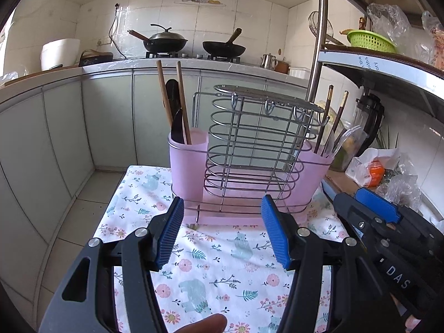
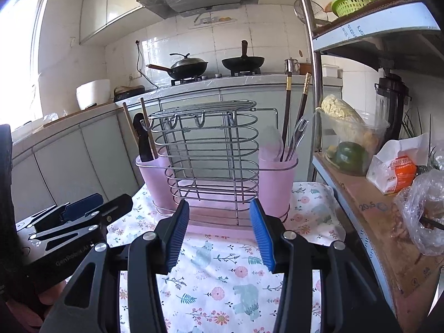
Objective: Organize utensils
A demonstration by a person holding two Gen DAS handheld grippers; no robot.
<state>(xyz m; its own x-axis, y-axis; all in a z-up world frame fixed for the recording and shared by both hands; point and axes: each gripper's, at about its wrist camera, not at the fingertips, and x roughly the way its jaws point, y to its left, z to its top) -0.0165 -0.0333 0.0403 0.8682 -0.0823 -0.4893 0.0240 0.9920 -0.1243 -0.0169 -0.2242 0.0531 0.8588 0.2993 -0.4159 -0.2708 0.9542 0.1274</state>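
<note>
Both tools sit side by side at the near edge of the floral-cloth surface (image 1: 211, 249), facing the utensil rack (image 1: 249, 149). The left tongs (image 1: 222, 216) gape wide with nothing between them, and the right tongs (image 2: 219, 219) are spread just as wide, empty too.

The utensils are already upright in the rack: wooden chopsticks (image 1: 172, 100) and a black knife (image 1: 177, 127) in the left pink cup (image 1: 188, 166), and dark gold-tipped chopsticks (image 2: 294, 111) with clear cutlery (image 2: 297, 138) in the right pink cup (image 2: 277, 177).

Where's the danger? That rack looks tall and light, perched on a thin wire foot over soft cloth. My read: tug a chopstick sideways instead of straight up and the whole thing could tip or slide. The sticks are slim and lean together, so a pinch may grab two or let one slip. On the right, the shelf post (image 2: 313, 83) crowds the approach, and the two tools could bump.
</note>
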